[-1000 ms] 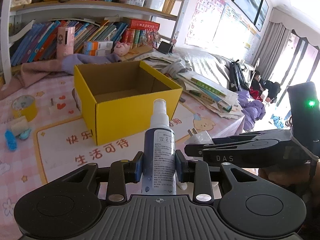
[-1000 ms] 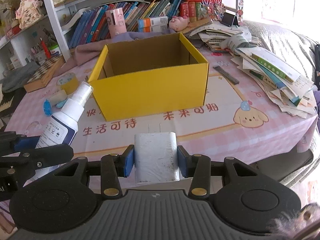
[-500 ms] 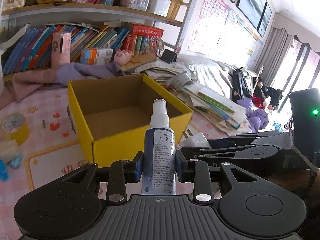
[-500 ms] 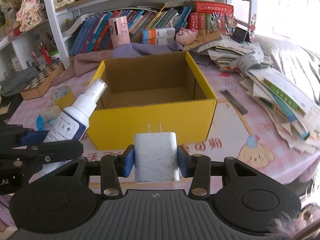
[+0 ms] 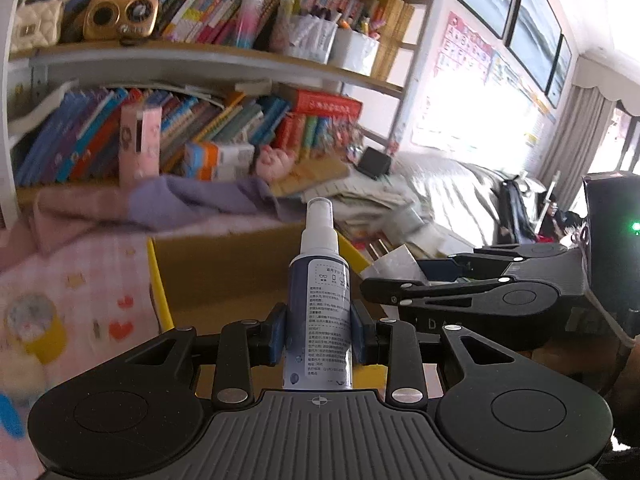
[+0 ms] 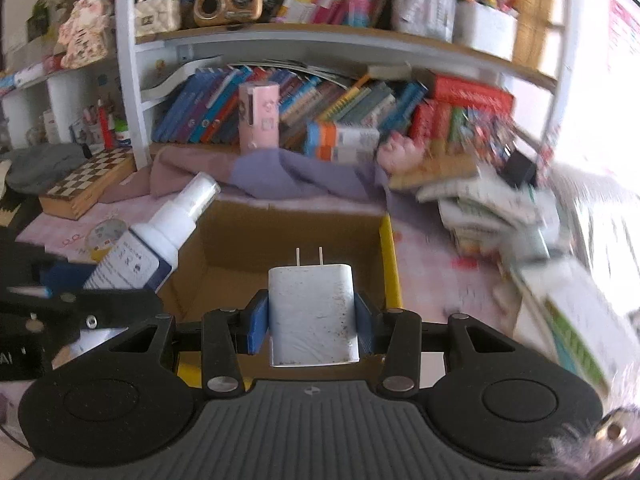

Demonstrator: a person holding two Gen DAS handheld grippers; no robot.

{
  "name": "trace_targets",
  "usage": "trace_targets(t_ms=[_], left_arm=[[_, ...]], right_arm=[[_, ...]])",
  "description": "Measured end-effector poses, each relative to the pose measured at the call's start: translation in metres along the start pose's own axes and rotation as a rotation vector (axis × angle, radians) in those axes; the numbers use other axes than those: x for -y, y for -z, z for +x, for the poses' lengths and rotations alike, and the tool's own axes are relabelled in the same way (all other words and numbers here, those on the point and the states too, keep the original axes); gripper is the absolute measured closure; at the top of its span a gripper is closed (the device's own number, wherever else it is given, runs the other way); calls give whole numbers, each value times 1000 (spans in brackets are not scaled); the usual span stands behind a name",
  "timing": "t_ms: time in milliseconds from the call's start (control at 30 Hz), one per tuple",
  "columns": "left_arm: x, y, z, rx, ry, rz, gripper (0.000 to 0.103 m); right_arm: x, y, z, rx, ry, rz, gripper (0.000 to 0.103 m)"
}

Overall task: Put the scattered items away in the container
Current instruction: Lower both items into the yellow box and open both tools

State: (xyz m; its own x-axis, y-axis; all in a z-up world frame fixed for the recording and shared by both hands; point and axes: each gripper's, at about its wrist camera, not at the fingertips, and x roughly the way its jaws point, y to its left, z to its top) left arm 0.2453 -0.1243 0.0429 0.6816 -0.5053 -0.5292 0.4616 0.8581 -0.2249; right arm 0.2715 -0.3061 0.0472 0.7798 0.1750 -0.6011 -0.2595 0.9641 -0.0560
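My left gripper [image 5: 318, 330] is shut on a blue spray bottle [image 5: 319, 300] with a white cap, held upright over the open yellow cardboard box [image 5: 160, 280]. My right gripper [image 6: 312, 322] is shut on a white plug charger [image 6: 312, 316], prongs pointing forward, above the same yellow box [image 6: 390, 264]. In the right wrist view the spray bottle [image 6: 160, 240] and the left gripper show at the left, over the box's left side. In the left wrist view the right gripper [image 5: 400, 276] shows at the right with the charger [image 5: 394, 262] between its blue pads.
A yellow tape roll [image 5: 36, 328] and a small blue item [image 5: 10, 416] lie on the pink tablecloth left of the box. Purple and pink cloth [image 6: 280, 176] lies behind the box. A stack of papers and books [image 6: 540, 240] is at the right. A chessboard box [image 6: 86, 182] sits far left.
Both grippers moved forward and a little up, from in front of the box to over its opening. The bottle and the charger stayed gripped.
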Motion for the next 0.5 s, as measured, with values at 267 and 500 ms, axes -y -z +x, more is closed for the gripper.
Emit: trace_targets(t_ms=[267,500], left_arm=[[-5,-16,74,-97,-122,60,72],[-5,-5,124,-256,-233,218,72]], right_arm=[[1,-20,87,-133,-75,-235,61],[-5,-15,153,-291,-111,-408,61]])
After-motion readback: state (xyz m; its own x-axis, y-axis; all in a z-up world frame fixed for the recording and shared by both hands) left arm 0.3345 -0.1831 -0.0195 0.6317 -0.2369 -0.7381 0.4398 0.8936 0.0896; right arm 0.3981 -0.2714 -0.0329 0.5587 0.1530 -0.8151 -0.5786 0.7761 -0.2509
